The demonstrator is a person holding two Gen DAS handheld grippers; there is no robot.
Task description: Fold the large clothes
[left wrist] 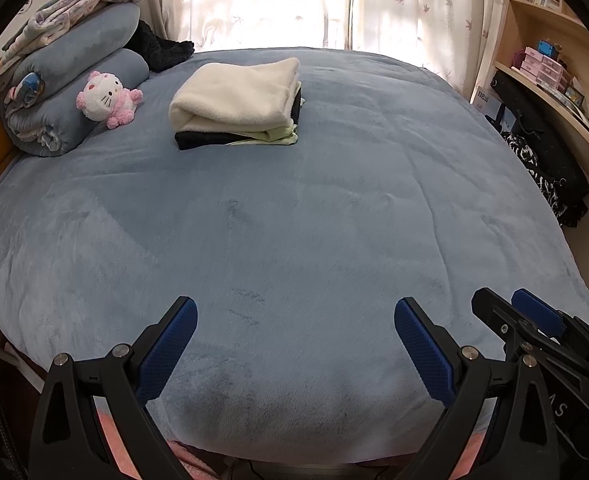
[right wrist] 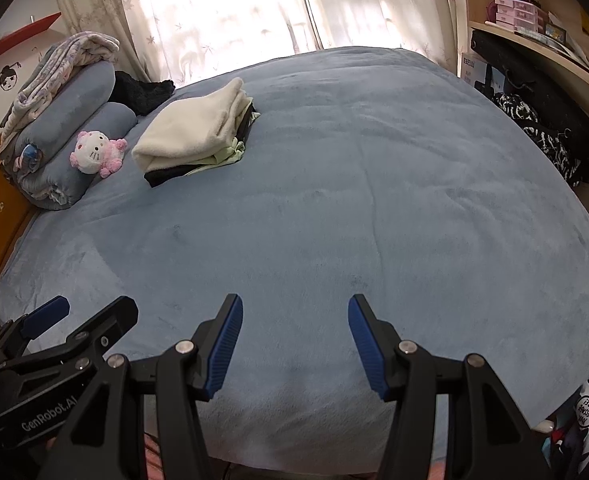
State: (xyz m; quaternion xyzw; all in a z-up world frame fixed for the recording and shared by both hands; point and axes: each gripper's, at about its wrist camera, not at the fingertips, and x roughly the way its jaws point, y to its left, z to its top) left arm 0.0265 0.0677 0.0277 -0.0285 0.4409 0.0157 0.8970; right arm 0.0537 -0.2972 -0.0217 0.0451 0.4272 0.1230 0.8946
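Left wrist view looks across a bed covered by a blue-grey fleece blanket (left wrist: 294,220), with the left gripper (left wrist: 296,344) low in the foreground, its jaws spread wide and nothing between the blue pads. Beside it on the right, the right gripper (left wrist: 506,312) pokes in at the edge. From the right wrist view, the right gripper (right wrist: 294,344) also stands parted with only bare blanket showing between its fingers, and the left gripper (right wrist: 82,312) shows at the lower left.

The stack of folded clothes (left wrist: 238,102) lies on the far half of the bed, well apart from both grippers: a cream fleece piece on top, a pale green layer under it and a black one at the bottom. Left of the stack sits a pink-and-white plush cat (left wrist: 108,98), leaning against rolled blue bedding (left wrist: 74,92) with a floral quilt (left wrist: 82,8) heaped on top. A black knitted garment (left wrist: 158,48) lies behind the rolls, near the curtains (left wrist: 278,0).

On the right, wooden shelves (left wrist: 542,80) hold small pink drawer boxes (left wrist: 542,66); what is inside them cannot be made out. Black-and-white patterned fabric (left wrist: 534,168) hangs below the shelf.
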